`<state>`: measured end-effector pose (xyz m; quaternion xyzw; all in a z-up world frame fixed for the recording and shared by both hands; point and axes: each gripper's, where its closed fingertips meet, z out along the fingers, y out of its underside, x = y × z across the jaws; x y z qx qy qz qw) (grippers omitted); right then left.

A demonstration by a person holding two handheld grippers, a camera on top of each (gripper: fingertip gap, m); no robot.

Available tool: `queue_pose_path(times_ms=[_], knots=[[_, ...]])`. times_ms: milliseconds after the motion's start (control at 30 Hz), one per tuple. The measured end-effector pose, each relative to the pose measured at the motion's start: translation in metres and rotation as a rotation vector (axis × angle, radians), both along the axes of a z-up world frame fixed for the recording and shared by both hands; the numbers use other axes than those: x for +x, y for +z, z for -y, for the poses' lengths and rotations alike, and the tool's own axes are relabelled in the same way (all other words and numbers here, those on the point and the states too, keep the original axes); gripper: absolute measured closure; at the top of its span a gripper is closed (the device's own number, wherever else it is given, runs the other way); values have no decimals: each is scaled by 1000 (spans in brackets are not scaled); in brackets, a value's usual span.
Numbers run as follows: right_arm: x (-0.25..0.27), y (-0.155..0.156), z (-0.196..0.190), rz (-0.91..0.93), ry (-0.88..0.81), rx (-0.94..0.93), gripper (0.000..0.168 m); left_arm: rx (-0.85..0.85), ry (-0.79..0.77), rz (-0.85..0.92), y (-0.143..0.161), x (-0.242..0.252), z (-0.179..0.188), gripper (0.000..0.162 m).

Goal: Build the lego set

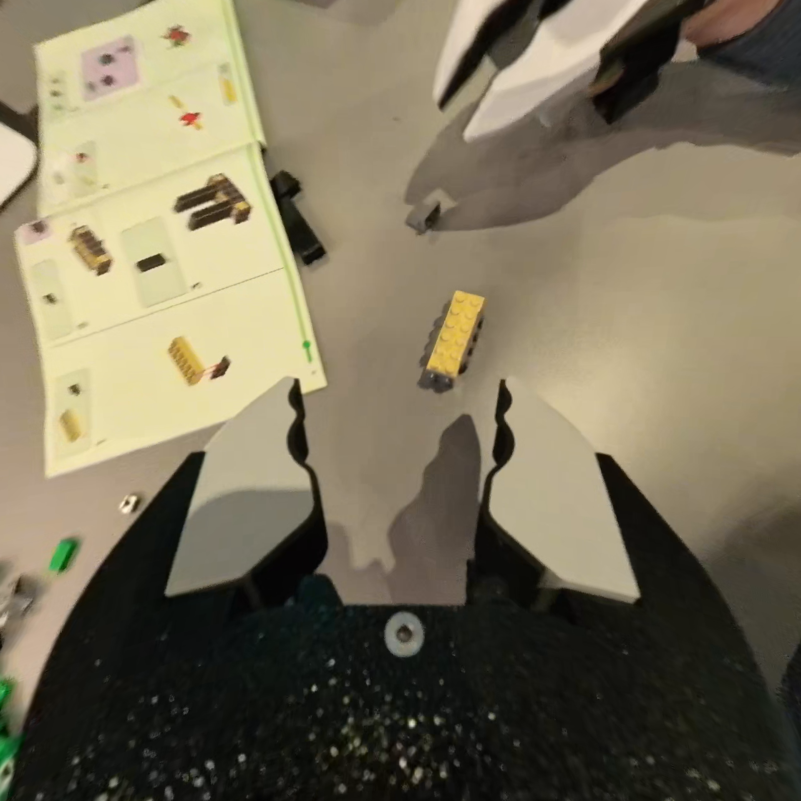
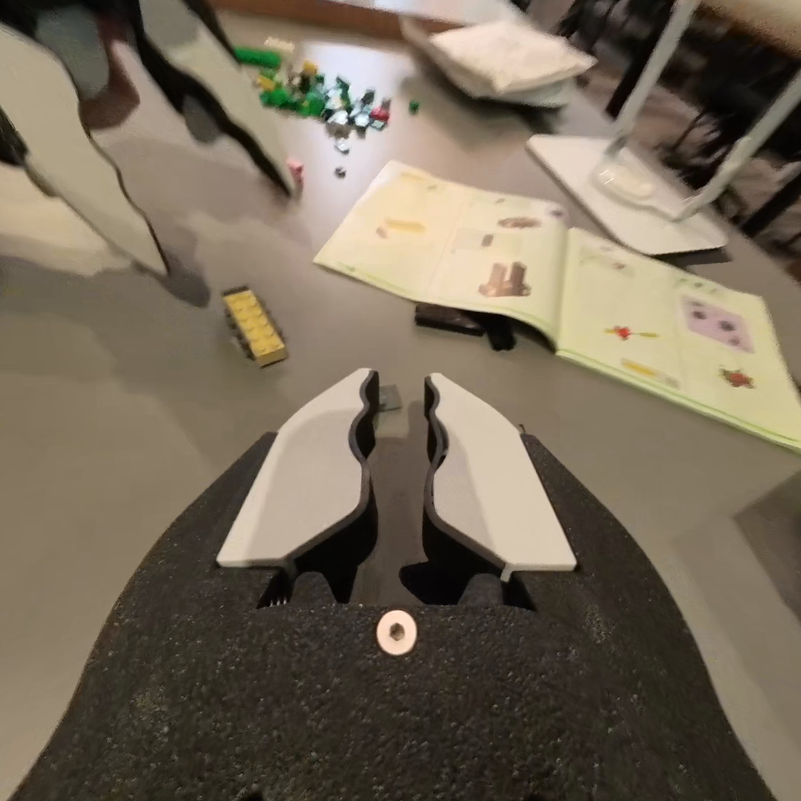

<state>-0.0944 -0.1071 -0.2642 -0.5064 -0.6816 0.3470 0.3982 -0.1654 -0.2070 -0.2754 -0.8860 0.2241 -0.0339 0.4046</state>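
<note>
A yellow brick assembly with dark pieces under it lies on the grey table just ahead of my left gripper, which is wide open and empty. It also shows in the right wrist view. A small grey piece lies on the table farther off. In the right wrist view this grey piece shows between the tips of my right gripper, whose jaws stand narrowly apart above it. I cannot see them touch it. The left gripper hovers at the upper left there.
An open instruction booklet lies on the table with a black piece at its edge. A pile of loose bricks, a pink piece, a white stand base and a green piece lie around. About 12 cm separates my left fingertips from my right.
</note>
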Motion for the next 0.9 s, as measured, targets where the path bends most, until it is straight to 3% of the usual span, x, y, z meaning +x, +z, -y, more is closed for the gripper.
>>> queue_pose_path(times_ms=[300,667,800,900], knots=[[-12,-31,10,159,49,147,153,121,51,4,15,-7,46,72],[-16,-44,9,236,44,129,165,195,22,-7,24,8,53,74],[-15,-34,10,170,61,147,165,214,-9,1,25,17,43,75],[-16,-8,24,-26,151,113,166,250,-44,18,30,29,32,81]])
